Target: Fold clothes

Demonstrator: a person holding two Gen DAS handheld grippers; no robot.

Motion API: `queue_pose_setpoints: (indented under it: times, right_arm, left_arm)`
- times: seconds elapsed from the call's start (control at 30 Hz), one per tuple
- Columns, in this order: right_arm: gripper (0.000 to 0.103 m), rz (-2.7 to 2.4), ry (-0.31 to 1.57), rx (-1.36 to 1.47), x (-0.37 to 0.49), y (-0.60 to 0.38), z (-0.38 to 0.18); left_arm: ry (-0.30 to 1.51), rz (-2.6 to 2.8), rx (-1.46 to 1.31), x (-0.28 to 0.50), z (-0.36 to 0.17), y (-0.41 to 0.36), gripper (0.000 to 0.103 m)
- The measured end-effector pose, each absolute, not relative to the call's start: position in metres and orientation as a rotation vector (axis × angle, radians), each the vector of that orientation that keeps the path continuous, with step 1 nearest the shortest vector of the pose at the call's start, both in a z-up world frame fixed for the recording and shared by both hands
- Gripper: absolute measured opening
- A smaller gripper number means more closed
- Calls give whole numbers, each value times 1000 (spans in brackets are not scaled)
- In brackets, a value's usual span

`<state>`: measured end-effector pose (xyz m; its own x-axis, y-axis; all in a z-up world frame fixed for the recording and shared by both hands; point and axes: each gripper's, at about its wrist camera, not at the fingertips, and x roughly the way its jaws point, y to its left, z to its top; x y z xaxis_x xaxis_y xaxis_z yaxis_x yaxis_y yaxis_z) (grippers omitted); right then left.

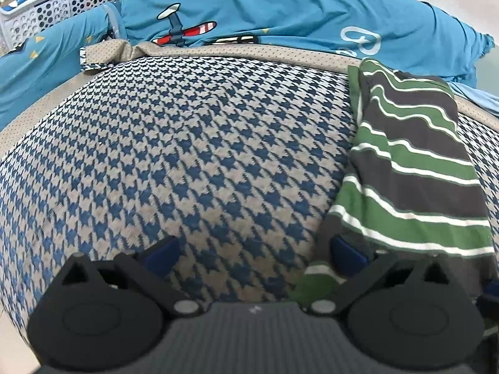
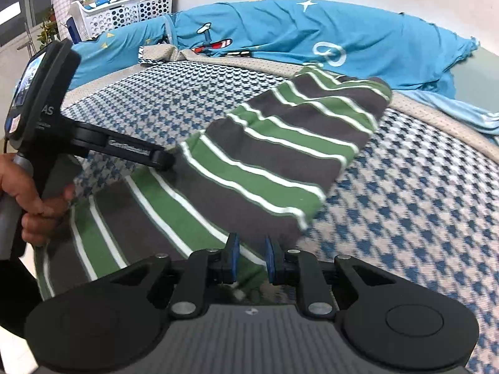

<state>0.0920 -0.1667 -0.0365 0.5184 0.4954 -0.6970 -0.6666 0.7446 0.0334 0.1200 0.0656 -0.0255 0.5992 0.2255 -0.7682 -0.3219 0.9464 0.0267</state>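
A green, grey and white striped garment (image 2: 274, 155) lies on a blue-and-beige houndstooth cloth (image 2: 421, 205), its far part folded back over the near part. In the left wrist view it (image 1: 414, 168) lies at the right. My left gripper (image 1: 254, 255) is open wide over the houndstooth cloth, its right finger (image 1: 346, 251) at the garment's near edge. It also shows in the right wrist view (image 2: 162, 157), touching the garment's left side. My right gripper (image 2: 252, 257) has its jaws a small gap apart just above the garment's near part, holding nothing I can see.
A blue printed garment (image 1: 280, 9) lies bunched along the far edge of the houndstooth cloth (image 1: 193, 162). A white perforated basket (image 2: 131, 9) with odds and ends stands at the back left. A light blue cloth (image 2: 461, 109) lies at the far right.
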Motion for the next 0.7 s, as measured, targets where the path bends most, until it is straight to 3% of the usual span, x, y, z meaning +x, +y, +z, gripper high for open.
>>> queue_pose_setpoints:
  times: [0.17, 0.7]
  right_arm:
    - [26, 608, 771, -267, 96, -179, -37]
    - [26, 694, 721, -145, 86, -189, -16]
  left_arm:
    - [878, 342, -134, 114, -26, 71, 103]
    - [783, 276, -85, 96, 4, 47, 103]
